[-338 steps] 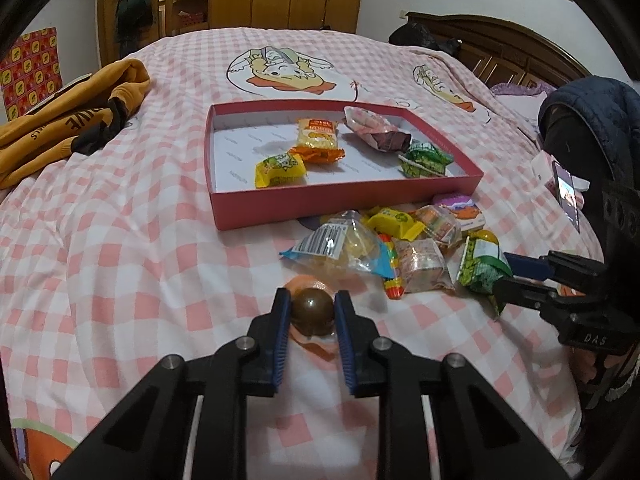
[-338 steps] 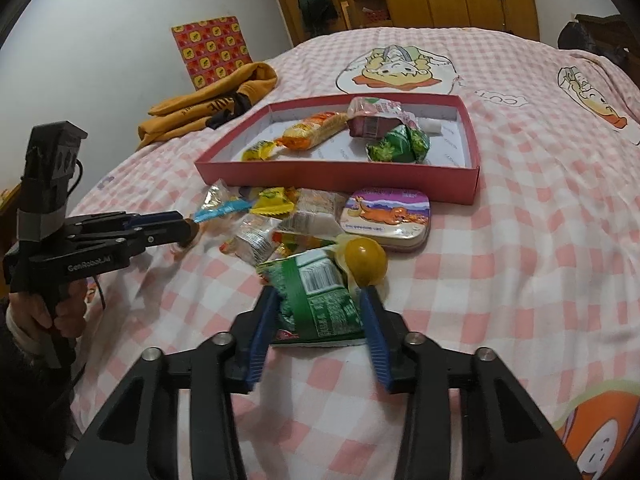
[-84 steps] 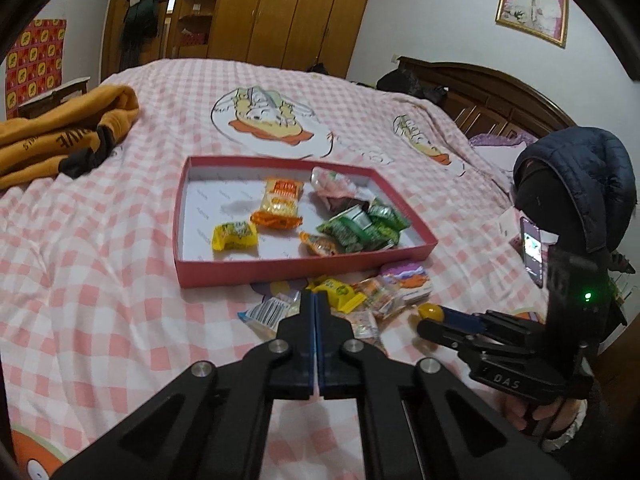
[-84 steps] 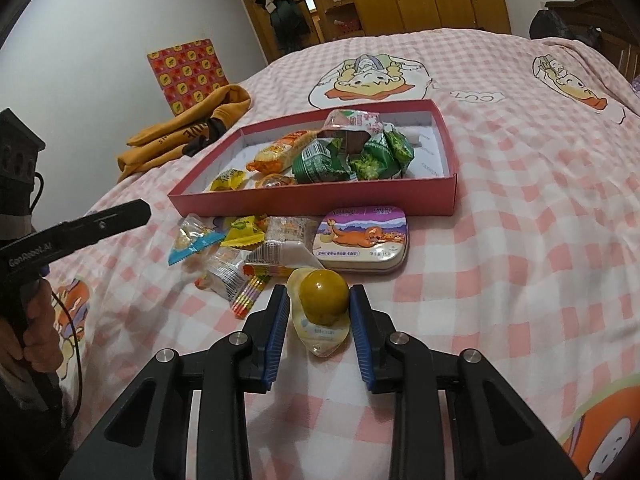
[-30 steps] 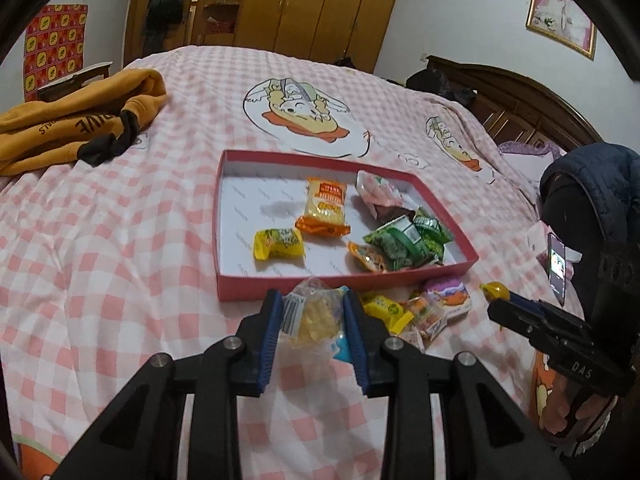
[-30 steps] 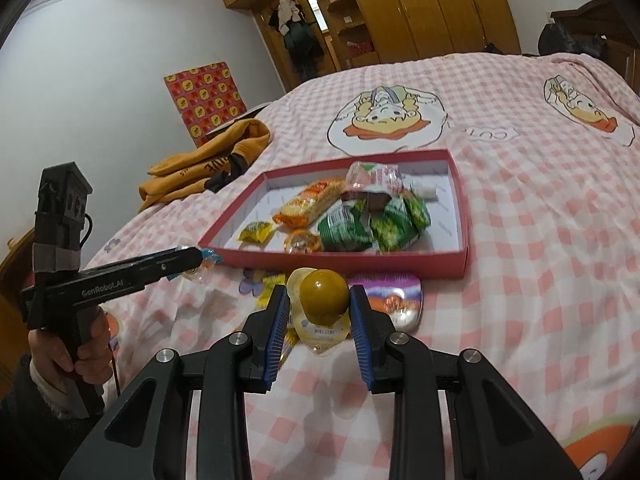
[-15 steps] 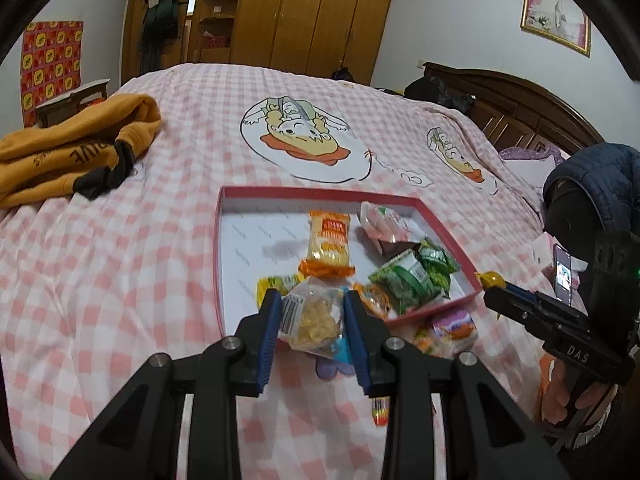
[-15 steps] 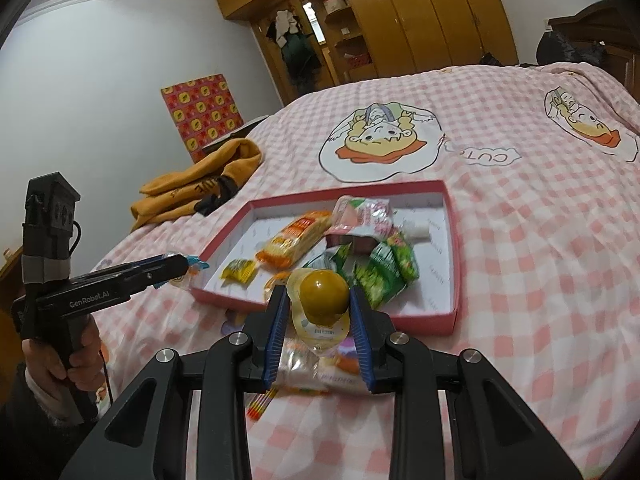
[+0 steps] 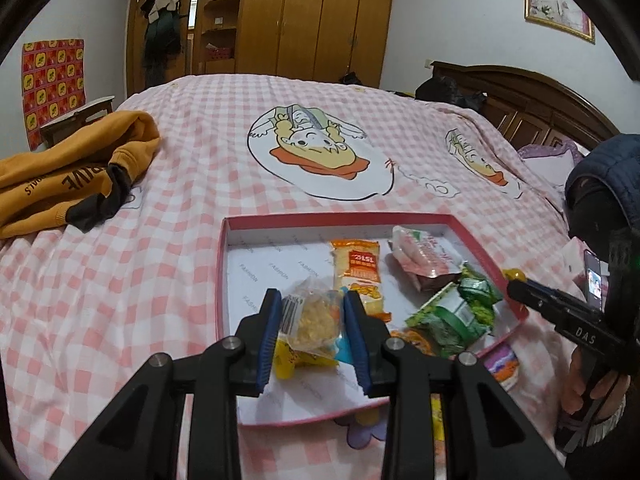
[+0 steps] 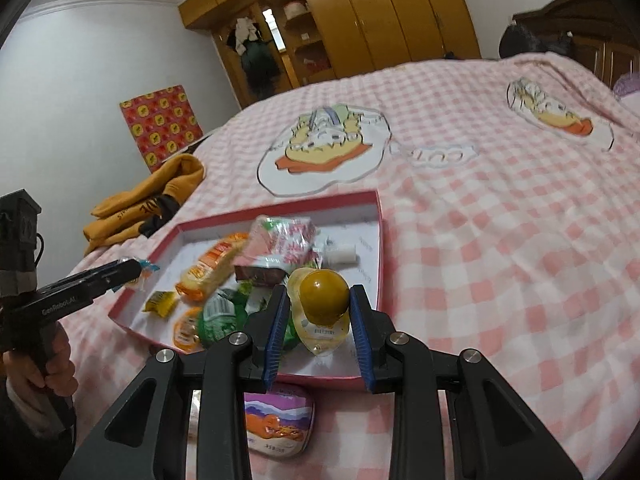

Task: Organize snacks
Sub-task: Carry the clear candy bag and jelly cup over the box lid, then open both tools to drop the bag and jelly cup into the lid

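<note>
A clear snack bag (image 9: pixel 310 322) is clenched in the left tool (image 9: pixel 311 330) and held above the red box (image 9: pixel 222 256), presumably for dropping in. A jelly cup (image 10: pixel 322 304) is gripped in the right tool (image 10: pixel 320 320) over the box's near right corner. Several packets are already lying inside. A tin (image 10: pixel 278 426) is left on the bed (image 10: pixel 500 216), possibly with other snacks beside it.
</note>
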A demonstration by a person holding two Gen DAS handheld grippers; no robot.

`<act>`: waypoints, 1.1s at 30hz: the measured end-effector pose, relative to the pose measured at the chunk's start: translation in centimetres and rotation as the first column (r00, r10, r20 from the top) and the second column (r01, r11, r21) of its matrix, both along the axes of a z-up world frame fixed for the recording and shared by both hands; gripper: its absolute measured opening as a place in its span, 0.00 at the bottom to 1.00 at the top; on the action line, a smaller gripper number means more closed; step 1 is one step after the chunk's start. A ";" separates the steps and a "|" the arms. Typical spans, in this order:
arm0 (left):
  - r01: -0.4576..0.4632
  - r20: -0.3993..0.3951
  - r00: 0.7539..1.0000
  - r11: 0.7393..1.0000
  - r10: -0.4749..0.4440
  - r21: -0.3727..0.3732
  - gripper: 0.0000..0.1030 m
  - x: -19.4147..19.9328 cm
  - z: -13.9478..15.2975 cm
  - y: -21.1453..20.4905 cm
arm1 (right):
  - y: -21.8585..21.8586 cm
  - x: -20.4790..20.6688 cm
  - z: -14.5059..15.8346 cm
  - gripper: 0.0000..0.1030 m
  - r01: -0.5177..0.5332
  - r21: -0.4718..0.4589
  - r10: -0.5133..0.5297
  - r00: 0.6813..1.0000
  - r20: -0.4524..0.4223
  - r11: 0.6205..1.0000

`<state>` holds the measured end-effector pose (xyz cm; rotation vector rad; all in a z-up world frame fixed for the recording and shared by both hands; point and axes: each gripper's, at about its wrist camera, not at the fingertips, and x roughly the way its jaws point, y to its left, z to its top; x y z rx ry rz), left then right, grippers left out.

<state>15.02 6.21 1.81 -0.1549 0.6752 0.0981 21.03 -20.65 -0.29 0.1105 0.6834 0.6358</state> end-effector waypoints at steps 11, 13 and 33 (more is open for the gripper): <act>-0.015 -0.017 1.000 1.000 0.015 -0.004 0.33 1.0 -1.4 0.7 | 1.6 0.3 -1.1 0.31 -0.010 -0.068 0.012 1.000 0.026 0.998; -0.014 -0.018 1.000 1.000 0.013 -0.003 0.33 1.0 -1.5 0.6 | 1.8 0.2 -1.1 0.31 -0.008 -0.078 0.010 0.999 0.031 0.997; 0.013 -0.007 1.000 1.000 -0.013 0.003 0.63 0.0 -1.3 -0.6 | 1.9 0.4 -1.5 0.33 -0.002 -0.090 0.004 1.000 0.018 0.996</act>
